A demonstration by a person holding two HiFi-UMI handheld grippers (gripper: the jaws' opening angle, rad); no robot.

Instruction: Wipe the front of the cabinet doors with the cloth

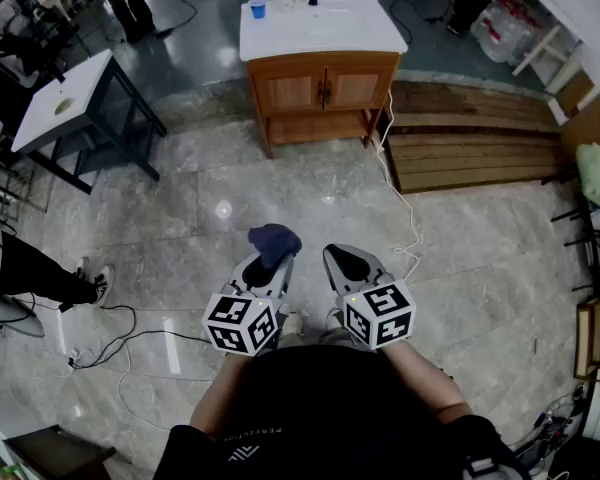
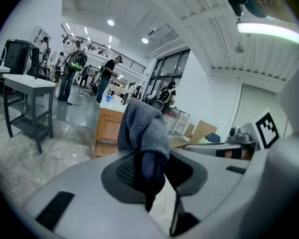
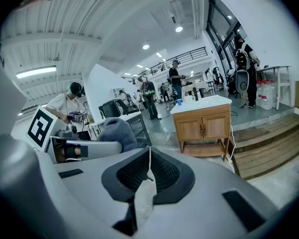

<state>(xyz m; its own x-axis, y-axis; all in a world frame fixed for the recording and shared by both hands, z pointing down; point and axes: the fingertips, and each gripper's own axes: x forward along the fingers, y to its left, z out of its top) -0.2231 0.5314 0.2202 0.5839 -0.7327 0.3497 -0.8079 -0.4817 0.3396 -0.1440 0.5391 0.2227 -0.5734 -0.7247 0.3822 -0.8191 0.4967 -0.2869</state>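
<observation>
The wooden cabinet (image 1: 320,86) with a white top stands far ahead on the marble floor, both doors closed; it also shows in the right gripper view (image 3: 202,126) and the left gripper view (image 2: 108,126). A dark blue cloth (image 1: 274,239) sticks up bunched from my left gripper (image 1: 273,264), which is shut on it (image 2: 142,128). My right gripper (image 1: 344,260) is held beside it, jaws together; only a thin pale sliver shows in their seam (image 3: 148,176). Both grippers are close to my body, well short of the cabinet.
A blue cup (image 1: 257,8) and white items sit on the cabinet top. Wooden steps (image 1: 470,133) lie to its right, and a white cable (image 1: 408,213) trails across the floor. A dark-framed table (image 1: 70,103) stands at left; a person's leg (image 1: 50,280) and black cables (image 1: 110,340) lie nearer.
</observation>
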